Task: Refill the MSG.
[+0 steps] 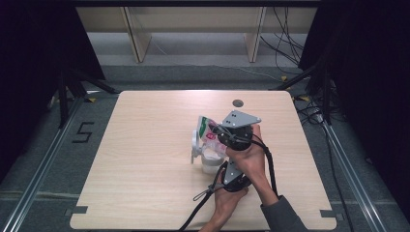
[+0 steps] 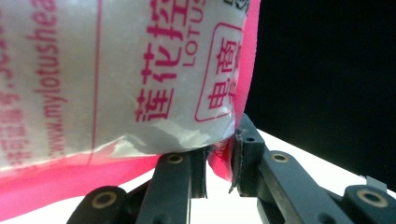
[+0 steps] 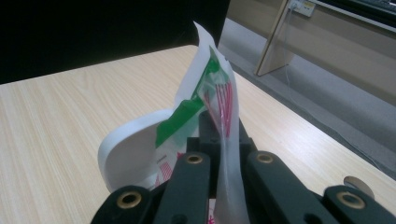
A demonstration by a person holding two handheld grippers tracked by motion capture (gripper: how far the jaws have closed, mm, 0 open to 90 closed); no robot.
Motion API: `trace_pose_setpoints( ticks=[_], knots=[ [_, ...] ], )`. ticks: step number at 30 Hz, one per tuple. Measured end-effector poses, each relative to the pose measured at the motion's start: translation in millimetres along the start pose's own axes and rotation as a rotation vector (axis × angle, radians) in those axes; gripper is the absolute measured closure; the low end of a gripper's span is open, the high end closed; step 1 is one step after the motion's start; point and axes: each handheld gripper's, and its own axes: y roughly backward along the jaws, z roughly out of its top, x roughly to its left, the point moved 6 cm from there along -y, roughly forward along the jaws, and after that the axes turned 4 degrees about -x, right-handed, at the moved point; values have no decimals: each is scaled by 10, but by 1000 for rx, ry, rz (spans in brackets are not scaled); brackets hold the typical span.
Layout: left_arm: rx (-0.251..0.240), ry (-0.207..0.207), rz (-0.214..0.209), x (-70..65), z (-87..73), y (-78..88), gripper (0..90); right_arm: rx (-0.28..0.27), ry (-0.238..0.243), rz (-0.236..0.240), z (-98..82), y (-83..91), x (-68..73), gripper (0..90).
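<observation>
A clear plastic bag (image 1: 207,128) printed in pink and green is held up over a white cup (image 1: 210,163) near the table's middle. My right gripper (image 1: 216,133), with its grey plate on top, is shut on the bag's upper part. In the right gripper view the jaws (image 3: 219,133) pinch the bag's thin edge (image 3: 218,91), and the cup's white rim (image 3: 127,147) curves behind it. My left gripper (image 1: 221,169) sits lower, nearer the person. In the left gripper view it (image 2: 219,156) is shut on the pink bottom corner of the bag (image 2: 121,74).
The wooden table (image 1: 145,159) has a round cable hole (image 1: 237,103) at its far edge. Both hands crowd together right of centre. Cables trail from the grippers toward the near edge. Dark curtains and stands flank the table.
</observation>
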Motion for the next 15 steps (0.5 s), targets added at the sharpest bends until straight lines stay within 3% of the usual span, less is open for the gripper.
trace_pose_setpoints(
  ticks=[5,6,9,11,12,15],
  knots=[
    [28,-32,-6,8,-6,24,779,7,-2,6,0,8,4,895],
    [9,-2,-2,-16,1,11,779,1,5,-1,-1,-3,2,895],
    [-7,8,-14,-18,4,-4,779,10,10,-6,-9,-9,7,895],
    [8,-3,1,-17,2,11,779,5,6,3,-3,-3,3,895],
    [35,-41,-1,7,-10,30,779,1,3,2,2,3,2,895],
    [32,-34,4,5,-14,26,779,17,3,4,-10,3,9,895]
  ],
)
